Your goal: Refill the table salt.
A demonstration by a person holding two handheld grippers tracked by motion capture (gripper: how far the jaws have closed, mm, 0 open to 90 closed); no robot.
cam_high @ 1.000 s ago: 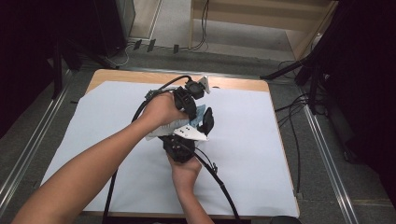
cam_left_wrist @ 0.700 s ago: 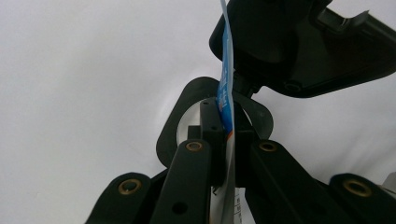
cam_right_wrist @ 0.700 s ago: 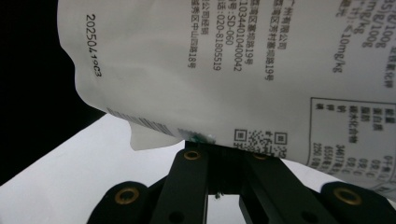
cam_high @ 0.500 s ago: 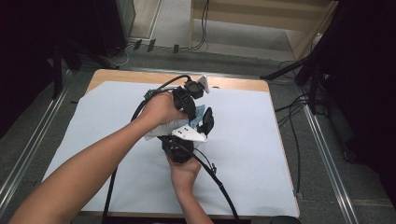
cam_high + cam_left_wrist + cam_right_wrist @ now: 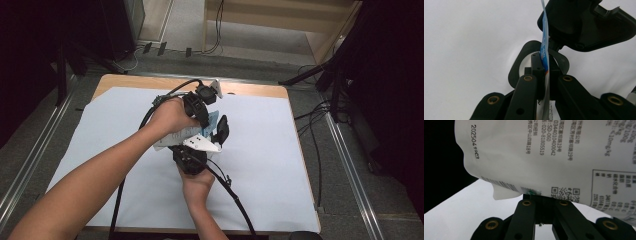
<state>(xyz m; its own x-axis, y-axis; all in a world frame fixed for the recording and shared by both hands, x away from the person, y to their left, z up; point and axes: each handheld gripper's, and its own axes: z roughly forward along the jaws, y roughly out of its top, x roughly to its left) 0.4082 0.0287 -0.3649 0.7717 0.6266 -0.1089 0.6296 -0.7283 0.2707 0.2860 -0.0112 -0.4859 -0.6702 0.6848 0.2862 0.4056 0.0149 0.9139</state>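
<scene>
Packet (image 5: 186,135): a flat printed pouch, white on the back, blue on the front, held in the air over the middle of the table (image 5: 300,165), between the two grippers. Nothing has changed over the last second. Compared with the earlier high-view pictures, the hands, the grippers and the packet sit in the same places, and both sets of jaws stay clamped. Judged from that, this is a held pause: both grips are set, and no pull, tear or fold has begun yet.

Look of the packet: thin film, slightly crumpled. The right gripper view shows its white back (image 5: 549,152) with black small print, a date code, a barcode strip along the lower edge, a QR mark and a table of figures. One lower corner curls loose. The left gripper view catches it edge-on (image 5: 545,50), a narrow blue-and-white band with a touch of orange low down.

Left gripper (image 5: 204,111): closed on the packet's far edge, film pinched between the pads. Right gripper (image 5: 220,131): closed on the near edge, the jaws meeting just under the printed sheet.

Around: a white sheet covers the table, and black cables (image 5: 235,192) trail back off its near edge.
</scene>
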